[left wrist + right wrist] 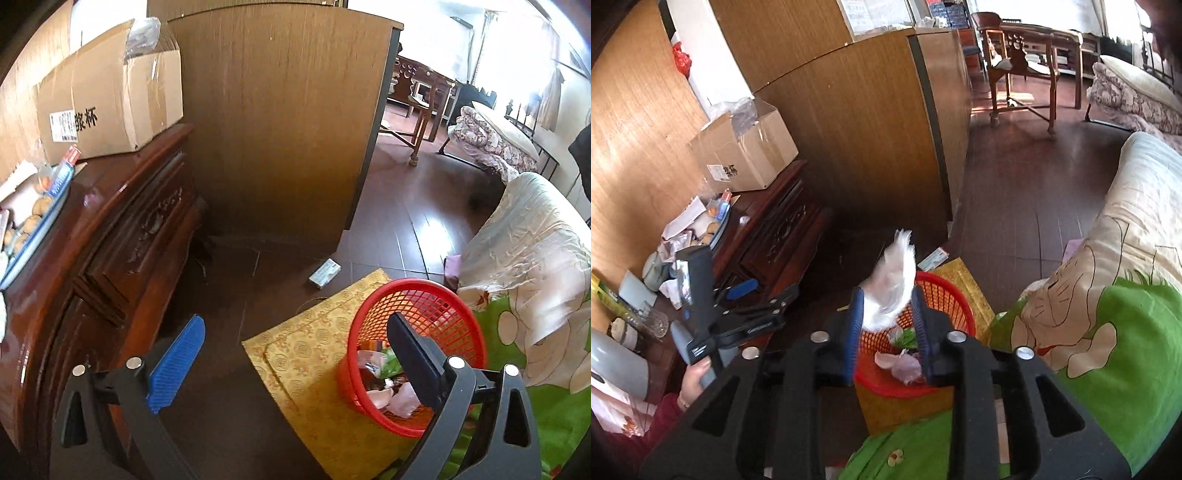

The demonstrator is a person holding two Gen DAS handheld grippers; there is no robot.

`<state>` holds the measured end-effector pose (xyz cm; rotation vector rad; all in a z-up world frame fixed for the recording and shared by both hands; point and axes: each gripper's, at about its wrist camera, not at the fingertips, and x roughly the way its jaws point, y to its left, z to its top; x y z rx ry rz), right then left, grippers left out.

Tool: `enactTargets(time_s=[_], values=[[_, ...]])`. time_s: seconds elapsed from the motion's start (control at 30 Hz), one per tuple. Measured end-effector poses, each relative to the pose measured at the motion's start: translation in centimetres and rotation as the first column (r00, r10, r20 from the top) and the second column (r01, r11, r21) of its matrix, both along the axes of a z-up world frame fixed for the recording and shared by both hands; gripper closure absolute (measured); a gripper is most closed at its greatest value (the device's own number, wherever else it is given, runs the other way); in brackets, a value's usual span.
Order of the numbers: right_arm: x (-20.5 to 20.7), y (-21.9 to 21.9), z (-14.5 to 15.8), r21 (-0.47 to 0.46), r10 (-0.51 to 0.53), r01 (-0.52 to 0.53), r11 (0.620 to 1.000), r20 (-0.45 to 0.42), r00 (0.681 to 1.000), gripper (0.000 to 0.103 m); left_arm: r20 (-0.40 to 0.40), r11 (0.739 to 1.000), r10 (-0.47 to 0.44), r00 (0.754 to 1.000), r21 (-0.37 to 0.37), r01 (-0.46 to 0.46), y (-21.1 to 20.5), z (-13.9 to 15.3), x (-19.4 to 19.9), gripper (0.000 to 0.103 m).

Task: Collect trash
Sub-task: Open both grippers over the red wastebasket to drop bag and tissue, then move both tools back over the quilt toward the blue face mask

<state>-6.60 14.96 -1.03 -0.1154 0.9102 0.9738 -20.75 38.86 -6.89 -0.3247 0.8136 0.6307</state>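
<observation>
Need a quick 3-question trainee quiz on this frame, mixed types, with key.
1. True or false: the left gripper is shut on a tissue.
2. What does the right gripper hold? A) white tissue B) small box C) cardboard box
3. Fill in: the red basket stands on a yellow ____.

Key: 1 false, it is open and holds nothing. 2 A, above the basket. 3 cushion.
</observation>
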Motion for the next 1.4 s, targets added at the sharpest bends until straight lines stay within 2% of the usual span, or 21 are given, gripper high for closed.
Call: enactTargets(time_s=[0.17, 0.23, 0.4, 0.57, 0.77, 0.97, 1.07, 1.1, 1.17, 1.27, 1.4], values=[[0.3, -1.9, 0.5, 0.015, -0.05, 0.05, 0.999, 0.012, 0.999, 0.073, 0.018, 1.0, -0.017, 1.0, -0.014, 0.017, -0.7, 0.4, 0.3, 0.006], [0.6, -3.3, 1.0, 0.038, -0.086, 0.085, 0.996, 0.007, 0.996, 0.073, 0.015, 0.999, -0.039, 0.999, 0.002, 0.039, -1.6, 0.9, 0.7, 0.006], [0.8, -6.7, 2.2, 0.087, -0.178, 0.174, 0.981, 0.037, 0.983, 0.061, 0.025, 0.994, -0.096, 0.995, 0.06, 0.094, -4.1, 3.0, 1.6, 0.006], [1.2, -10.6, 3.2, 0.14, -0.254, 0.245, 0.959, 0.051, 0.966, 0.055, 0.034, 0.986, -0.152, 0.988, 0.073, 0.149, -6.1, 4.7, 2.4, 0.006], [1.8, -16.2, 3.6, 0.189, -0.364, 0.346, 0.919, 0.066, 0.929, 0.05, 0.017, 0.964, -0.241, 0.97, 0.117, 0.237, -10.1, 6.4, 4.3, 0.006], [3.4, -23.4, 2.7, 0.218, -0.513, 0.492, 0.843, 0.051, 0.857, 0.043, -0.001, 0.928, -0.345, 0.939, 0.149, 0.341, -15.3, 8.2, 7.5, 0.006], [4.4, -27.2, 1.8, 0.213, -0.589, 0.569, 0.794, 0.041, 0.807, 0.042, -0.004, 0.908, -0.394, 0.919, 0.151, 0.39, -17.8, 8.9, 9.4, 0.006], [4.9, -29.1, 1.3, 0.216, -0.623, 0.605, 0.766, 0.022, 0.782, 0.042, -0.006, 0.903, -0.405, 0.914, 0.152, 0.401, -18.4, 9.1, 9.9, 0.006], [5.3, -31.0, 0.9, 0.224, -0.656, 0.639, 0.735, 0.001, 0.754, 0.042, -0.011, 0.886, -0.44, 0.898, 0.16, 0.436, -20.3, 9.6, 11.4, 0.006], [5.8, -34.5, 0.2, 0.235, -0.719, 0.701, 0.674, -0.008, 0.695, 0.042, -0.024, 0.859, -0.484, 0.875, 0.175, 0.48, -23.1, 9.8, 13.0, 0.006], [6.3, -36.7, 0.0, 0.25, -0.752, 0.731, 0.635, -0.017, 0.659, 0.041, -0.047, 0.818, -0.542, 0.839, 0.199, 0.54, -26.7, 9.9, 15.0, 0.006]])
